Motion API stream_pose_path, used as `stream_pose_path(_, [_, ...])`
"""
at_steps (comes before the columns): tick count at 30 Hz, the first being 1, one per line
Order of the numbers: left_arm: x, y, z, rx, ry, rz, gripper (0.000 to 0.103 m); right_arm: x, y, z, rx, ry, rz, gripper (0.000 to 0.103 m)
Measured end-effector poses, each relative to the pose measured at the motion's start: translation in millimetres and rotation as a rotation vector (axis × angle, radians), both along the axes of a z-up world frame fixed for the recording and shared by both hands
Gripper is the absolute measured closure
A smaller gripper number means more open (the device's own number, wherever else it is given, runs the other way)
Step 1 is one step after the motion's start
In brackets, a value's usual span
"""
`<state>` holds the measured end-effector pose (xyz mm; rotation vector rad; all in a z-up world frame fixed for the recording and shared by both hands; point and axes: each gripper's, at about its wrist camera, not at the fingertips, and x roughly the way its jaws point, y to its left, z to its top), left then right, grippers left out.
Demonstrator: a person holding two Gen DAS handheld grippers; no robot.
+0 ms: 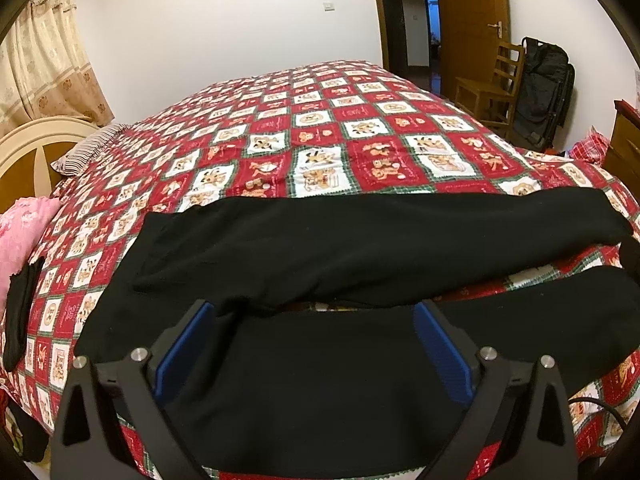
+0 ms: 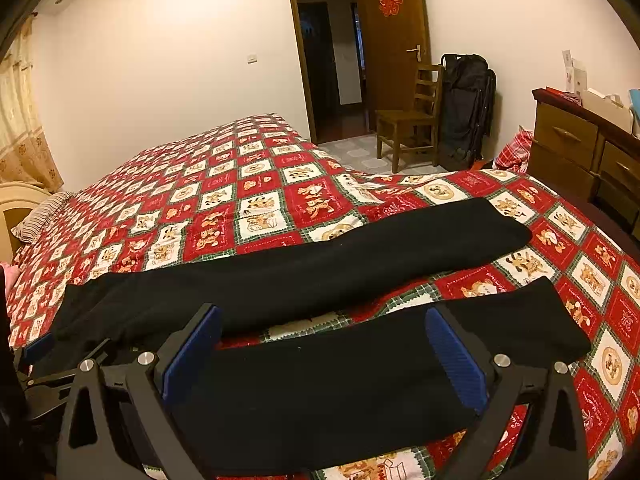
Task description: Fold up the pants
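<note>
I see the black pants (image 1: 360,240) spread flat along the near edge of the bed (image 1: 340,128), both legs running toward its right side with a strip of quilt between them. My left gripper (image 1: 312,344) and right gripper (image 2: 320,356) hover over the near leg, jaws wide apart, gripping nothing. A pink cloth (image 1: 20,236) and a small black garment (image 1: 18,312) lie at the left edge, a wooden chair (image 2: 408,116) and black bag (image 2: 466,108) beyond the far right corner.

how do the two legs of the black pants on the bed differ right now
The far leg lies beyond both grippers, while the near leg runs under the open right gripper. The far leg's cuff reaches farther right across the quilt than the near leg's cuff. A strip of quilt shows between them, so they are spread, not stacked. Both are black and lie flat.
</note>
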<state>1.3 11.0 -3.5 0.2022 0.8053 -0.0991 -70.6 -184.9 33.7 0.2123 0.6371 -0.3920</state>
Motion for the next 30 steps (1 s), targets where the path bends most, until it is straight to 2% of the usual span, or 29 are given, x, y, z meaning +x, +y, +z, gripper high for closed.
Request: stream_pose_path(30, [1.3,1.8,-3.6,0.012,0.005,0.003,0.002,0.2,1.1,-1.3,0.011,0.001,0.0,0.001])
